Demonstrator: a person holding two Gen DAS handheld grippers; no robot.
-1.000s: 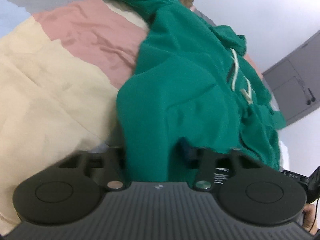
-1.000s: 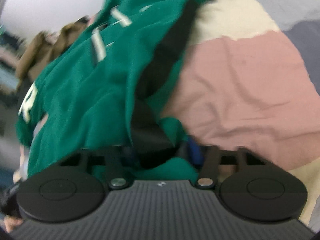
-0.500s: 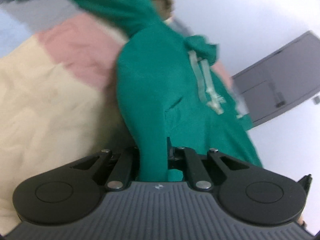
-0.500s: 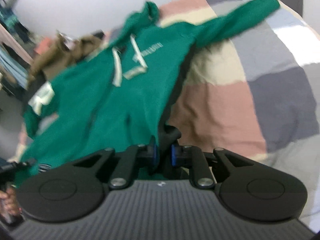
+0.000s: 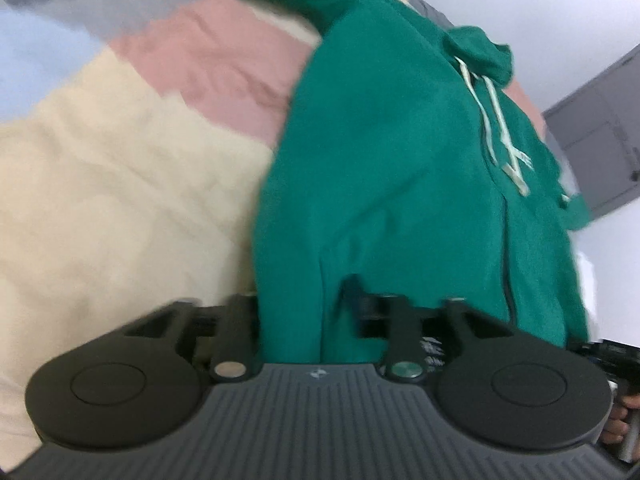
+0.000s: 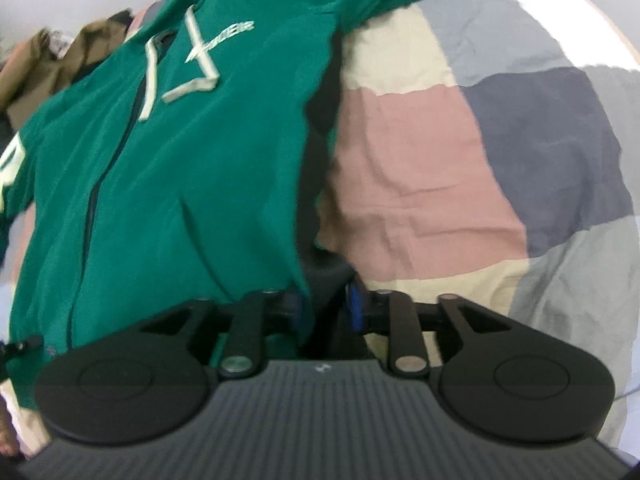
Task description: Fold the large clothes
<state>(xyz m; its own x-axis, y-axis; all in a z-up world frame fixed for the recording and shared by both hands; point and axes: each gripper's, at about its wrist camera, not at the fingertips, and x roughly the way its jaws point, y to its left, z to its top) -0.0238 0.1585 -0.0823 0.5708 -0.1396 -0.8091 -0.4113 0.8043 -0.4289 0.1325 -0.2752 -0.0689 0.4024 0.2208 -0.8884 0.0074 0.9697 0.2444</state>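
A large green hoodie [image 5: 400, 168] with white drawstrings and a white chest logo lies stretched out over a patchwork bedspread [image 5: 120, 184]. It also shows in the right wrist view [image 6: 172, 152]. My left gripper [image 5: 308, 312] has the hoodie's bottom hem between its jaws, which stand wider apart than half a second ago; the cloth hides the fingertips. My right gripper [image 6: 320, 304] stands at the other bottom corner, jaws part open with the hem's edge and dark shadow between them.
The bedspread [image 6: 460, 168] has pink, cream, grey and dark blue patches. A brown garment [image 6: 60, 60] lies at the far side of the bed. A grey cabinet [image 5: 600, 148] stands against the white wall. A hand [image 5: 624, 420] holds the other gripper's handle.
Both grippers' jaws have spread apart from the tight pinch of half a second ago. The hoodie has come down and lies flatter and more spread on the bed.
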